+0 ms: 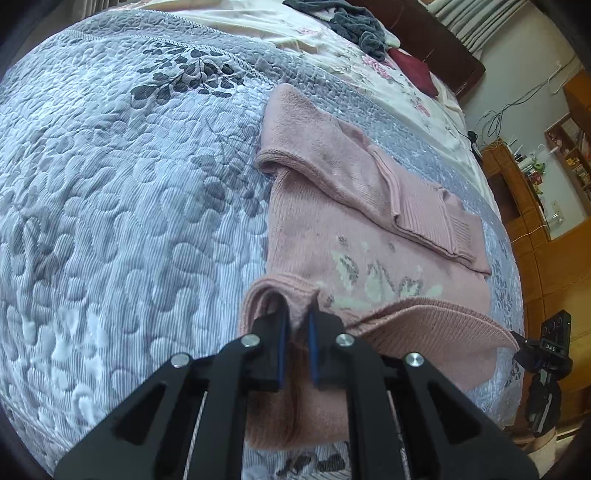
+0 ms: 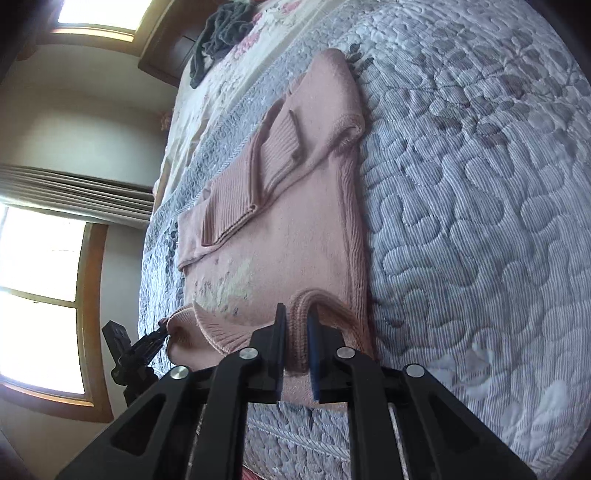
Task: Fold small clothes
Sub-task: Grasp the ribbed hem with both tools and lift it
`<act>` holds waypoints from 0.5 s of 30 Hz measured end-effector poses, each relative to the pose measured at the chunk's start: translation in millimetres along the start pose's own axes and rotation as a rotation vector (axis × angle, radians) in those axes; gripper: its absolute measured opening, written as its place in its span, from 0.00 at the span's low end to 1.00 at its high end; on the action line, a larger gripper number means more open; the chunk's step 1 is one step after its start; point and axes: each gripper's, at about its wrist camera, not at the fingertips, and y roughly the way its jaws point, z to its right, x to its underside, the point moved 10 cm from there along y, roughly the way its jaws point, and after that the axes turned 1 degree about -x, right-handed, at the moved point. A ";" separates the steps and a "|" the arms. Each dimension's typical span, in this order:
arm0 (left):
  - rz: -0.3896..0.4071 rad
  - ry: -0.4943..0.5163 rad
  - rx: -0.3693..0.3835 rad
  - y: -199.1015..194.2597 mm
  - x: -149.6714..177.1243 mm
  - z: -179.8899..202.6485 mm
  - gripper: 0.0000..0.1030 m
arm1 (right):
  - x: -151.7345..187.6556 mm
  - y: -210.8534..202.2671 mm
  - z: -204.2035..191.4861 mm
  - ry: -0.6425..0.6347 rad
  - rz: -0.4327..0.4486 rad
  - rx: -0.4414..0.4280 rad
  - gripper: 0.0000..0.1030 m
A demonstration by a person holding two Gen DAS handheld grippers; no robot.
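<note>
**Pink sweater pinched at its near edge by both grippers**

A small pink knit sweater (image 1: 332,229) lies on a grey-and-white quilted bedspread (image 1: 110,206) printed with dark leaf sprigs. The knit is ribbed at the hems and cuffs, and a pale, faded motif in white and grey shows on the front panel. One sleeve is folded across the body, its ribbed cuff lying diagonally over the chest. At the near end the fabric is lifted into a rolled fold, so a ribbed band curls up and over the layer beneath it.

The left gripper (image 1: 296,314) points forward along the bed with its black fingers nearly together, pinching a raised ridge of the pink knit between the blue pads. In the same view the right gripper shows at the far right edge, its tip touching the other corner of the lifted fold.

The right gripper (image 2: 297,317) is likewise closed on the sweater's thick rolled edge, the fabric bulging up between its fingers. From this view the left gripper appears low at the left, gripping the opposite corner.

Beyond the sweater, a heap of dark grey clothing (image 1: 351,22) lies on a floral sheet (image 1: 391,77) by the headboard.
</note>
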 end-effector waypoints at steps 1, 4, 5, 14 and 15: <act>-0.006 0.001 -0.003 5.3 -2.3 -0.7 0.08 | -3.8 4.7 2.1 0.009 -0.006 0.001 0.10; -0.026 -0.011 -0.005 18.7 -6.8 -4.5 0.08 | -12.3 15.2 10.2 0.026 -0.026 0.013 0.11; -0.033 -0.018 -0.001 22.0 -8.3 -5.8 0.09 | -13.8 18.0 12.2 0.030 -0.034 0.017 0.11; -0.010 -0.109 0.068 -4.6 -12.5 -17.7 0.36 | -17.0 -7.8 18.3 -0.022 0.017 0.090 0.35; 0.004 -0.118 0.072 -11.6 -12.4 -20.9 0.36 | -15.9 -12.0 17.4 -0.040 0.020 0.102 0.35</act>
